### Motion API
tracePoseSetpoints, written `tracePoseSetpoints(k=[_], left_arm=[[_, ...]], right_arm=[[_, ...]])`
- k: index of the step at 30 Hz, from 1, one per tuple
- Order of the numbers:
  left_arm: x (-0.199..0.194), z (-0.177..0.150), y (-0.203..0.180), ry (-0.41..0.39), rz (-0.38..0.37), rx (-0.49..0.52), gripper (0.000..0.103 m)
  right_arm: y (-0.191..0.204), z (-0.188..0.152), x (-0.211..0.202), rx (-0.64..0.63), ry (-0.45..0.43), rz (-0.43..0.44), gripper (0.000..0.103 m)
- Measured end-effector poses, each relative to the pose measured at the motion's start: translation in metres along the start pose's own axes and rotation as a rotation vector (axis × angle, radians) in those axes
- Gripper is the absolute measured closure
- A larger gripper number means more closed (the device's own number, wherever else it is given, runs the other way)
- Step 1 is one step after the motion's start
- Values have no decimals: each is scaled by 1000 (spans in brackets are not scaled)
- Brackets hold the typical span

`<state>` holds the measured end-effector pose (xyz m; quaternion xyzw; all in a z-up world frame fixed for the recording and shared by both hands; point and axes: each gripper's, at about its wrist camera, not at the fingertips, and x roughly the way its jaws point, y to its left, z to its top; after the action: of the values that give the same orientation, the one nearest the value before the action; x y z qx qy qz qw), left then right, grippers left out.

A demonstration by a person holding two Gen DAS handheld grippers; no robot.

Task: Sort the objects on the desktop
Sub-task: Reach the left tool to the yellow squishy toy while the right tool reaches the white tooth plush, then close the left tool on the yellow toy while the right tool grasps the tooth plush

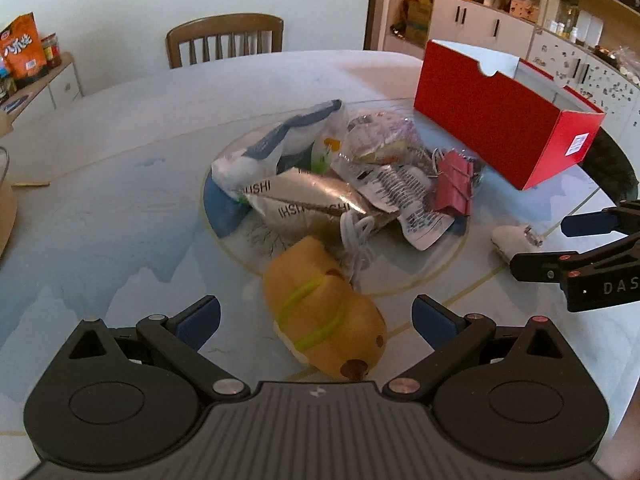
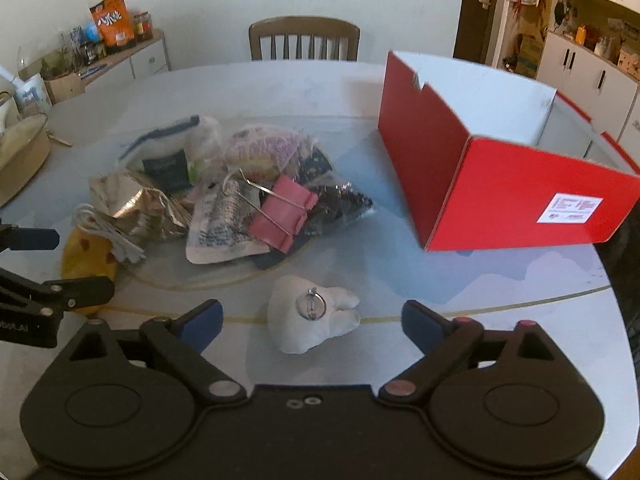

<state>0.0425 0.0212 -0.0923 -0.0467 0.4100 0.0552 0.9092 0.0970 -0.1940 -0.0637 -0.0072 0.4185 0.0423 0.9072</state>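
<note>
A pile of snack packets point(image 1: 320, 196) lies mid-table with a pink binder clip point(image 1: 452, 188) and a coiled white cable point(image 1: 356, 232). A yellow plush toy point(image 1: 324, 312) with a green band lies at the pile's near edge, between the fingers of my left gripper point(image 1: 316, 308), which is open and not touching it. A small white plush toy point(image 2: 312, 316) with a metal ring lies between the fingers of my right gripper point(image 2: 312, 312), also open, its pads clear of the toy. An open red box point(image 2: 520, 200) stands at the right.
A wooden chair point(image 2: 304, 40) stands behind the round table point(image 2: 280, 80). A low cabinet point(image 2: 132, 60) at the far left carries an orange snack bag and jars. A pale round container point(image 2: 20, 148) sits at the table's left edge. Cupboards line the right wall.
</note>
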Motion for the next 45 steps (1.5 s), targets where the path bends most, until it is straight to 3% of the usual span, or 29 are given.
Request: tracePoseSetpoints(k=[9, 14, 19, 24, 45], left_arm=[[10, -1, -2, 33, -15, -19, 13], [12, -1, -6, 45, -2, -1, 32], [11, 2, -6, 49, -11, -10, 43], [8, 1, -8, 54, -4, -7, 46], [-42, 5, -16, 48, -111, 32, 47]], right_arm=[[-5, 4, 20, 29, 39, -4, 17], [-6, 6, 26, 44, 55, -11, 26], [-10, 6, 28, 62, 66, -9, 35], [-10, 4, 25, 69, 67, 0, 48], [-3, 5, -15, 129, 13, -12, 50]])
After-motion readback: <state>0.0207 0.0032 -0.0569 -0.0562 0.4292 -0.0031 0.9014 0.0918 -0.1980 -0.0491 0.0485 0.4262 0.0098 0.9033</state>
